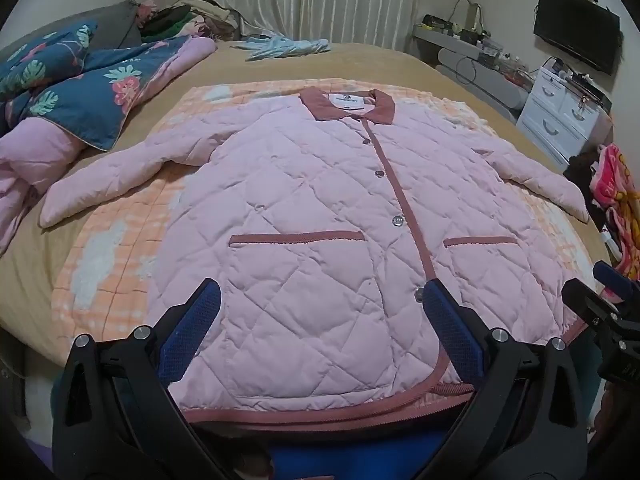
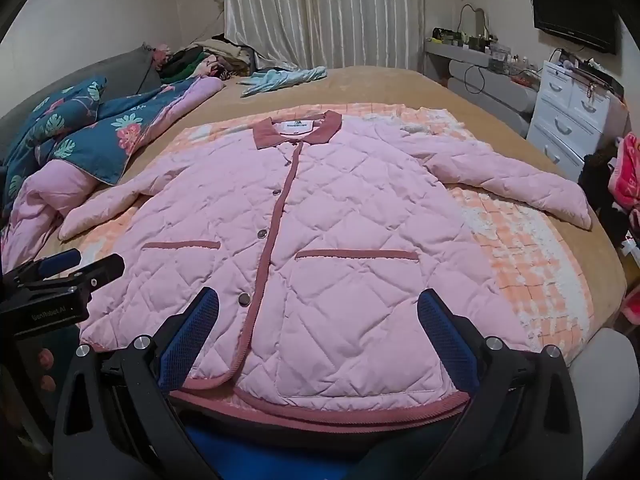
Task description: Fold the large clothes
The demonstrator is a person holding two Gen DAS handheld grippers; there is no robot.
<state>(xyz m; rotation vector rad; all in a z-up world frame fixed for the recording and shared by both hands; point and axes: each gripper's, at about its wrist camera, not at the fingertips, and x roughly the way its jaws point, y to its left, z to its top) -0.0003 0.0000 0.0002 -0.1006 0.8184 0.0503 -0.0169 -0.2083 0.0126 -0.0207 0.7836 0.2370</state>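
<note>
A pink quilted jacket (image 1: 312, 216) with a dusty-red collar, placket and pocket trims lies flat and buttoned on the bed, sleeves spread to both sides; it also shows in the right wrist view (image 2: 320, 240). My left gripper (image 1: 322, 300) is open and empty, just above the hem at the left pocket side. My right gripper (image 2: 318, 308) is open and empty above the hem near the right pocket. Each gripper shows at the edge of the other's view: the right gripper (image 1: 608, 300) and the left gripper (image 2: 68, 276).
The jacket rests on an orange-and-white checked blanket (image 2: 532, 272) over a tan bedspread (image 1: 360, 64). A blue floral duvet (image 1: 80, 92) is bunched at the left. A light-blue garment (image 1: 284, 46) lies at the far end. White drawers (image 2: 572, 120) stand at the right.
</note>
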